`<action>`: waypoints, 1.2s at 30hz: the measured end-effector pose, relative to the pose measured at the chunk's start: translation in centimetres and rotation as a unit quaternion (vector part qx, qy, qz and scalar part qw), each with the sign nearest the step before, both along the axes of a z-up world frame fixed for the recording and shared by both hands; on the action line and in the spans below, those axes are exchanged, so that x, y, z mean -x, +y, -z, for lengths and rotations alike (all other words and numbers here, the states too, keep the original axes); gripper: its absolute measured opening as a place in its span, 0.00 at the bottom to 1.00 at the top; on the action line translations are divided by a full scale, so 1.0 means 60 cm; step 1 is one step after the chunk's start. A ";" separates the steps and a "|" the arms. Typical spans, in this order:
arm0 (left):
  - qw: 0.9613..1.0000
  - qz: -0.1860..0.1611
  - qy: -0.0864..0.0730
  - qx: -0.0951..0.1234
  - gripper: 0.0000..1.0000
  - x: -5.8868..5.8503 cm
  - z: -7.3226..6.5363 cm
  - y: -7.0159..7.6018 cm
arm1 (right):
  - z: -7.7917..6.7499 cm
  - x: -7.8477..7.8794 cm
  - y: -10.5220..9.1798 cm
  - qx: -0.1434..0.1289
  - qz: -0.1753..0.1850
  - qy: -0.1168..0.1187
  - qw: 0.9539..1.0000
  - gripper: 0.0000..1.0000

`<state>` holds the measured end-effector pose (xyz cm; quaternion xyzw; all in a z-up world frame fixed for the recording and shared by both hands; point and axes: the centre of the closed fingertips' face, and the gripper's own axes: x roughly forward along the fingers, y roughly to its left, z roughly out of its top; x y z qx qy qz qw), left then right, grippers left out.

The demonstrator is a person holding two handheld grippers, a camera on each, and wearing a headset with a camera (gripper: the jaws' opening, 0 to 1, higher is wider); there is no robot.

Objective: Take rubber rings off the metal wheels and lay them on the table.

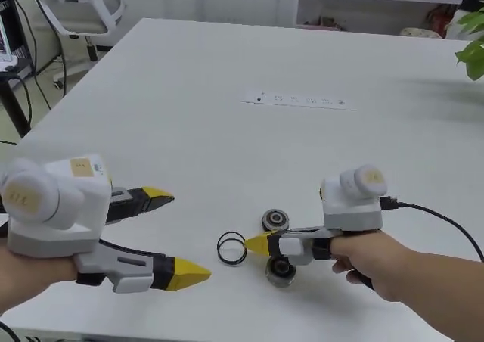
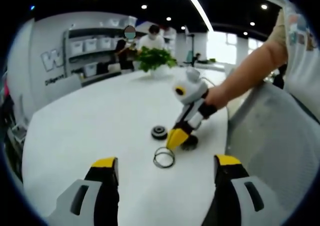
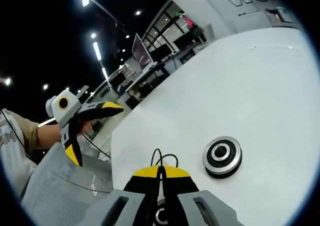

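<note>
Left gripper [image 1: 172, 236]: jaws spread wide, holding nothing, over the near-left area of the white bench [image 1: 227, 115]. Right gripper [image 1: 253, 244]: jaws pressed together, tips at the edge of the rubber rings [image 1: 231, 249], which lie flat on the bench; whether they are pinched cannot be told. One metal wheel [image 1: 275, 220] sits just beyond the right gripper, the second wheel [image 1: 280, 271] just beneath it
</note>
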<state>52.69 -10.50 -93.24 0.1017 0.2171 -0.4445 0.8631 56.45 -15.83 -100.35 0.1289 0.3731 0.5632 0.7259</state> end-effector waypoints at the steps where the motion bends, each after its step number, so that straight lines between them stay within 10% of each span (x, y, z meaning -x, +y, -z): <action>1: 1.000 0.000 0.000 -0.001 0.79 0.000 0.001 0.000 | 0.001 -0.001 0.000 0.002 0.002 0.000 1.000 0.00; 14: 1.000 -0.004 0.006 -0.001 0.79 0.002 0.007 0.006 | 0.016 -0.003 0.001 0.015 0.002 0.003 1.000 0.00; 36: 1.000 -0.001 0.011 -0.006 0.78 0.005 0.013 0.003 | 0.017 0.005 0.003 0.056 -0.038 -0.069 0.995 0.15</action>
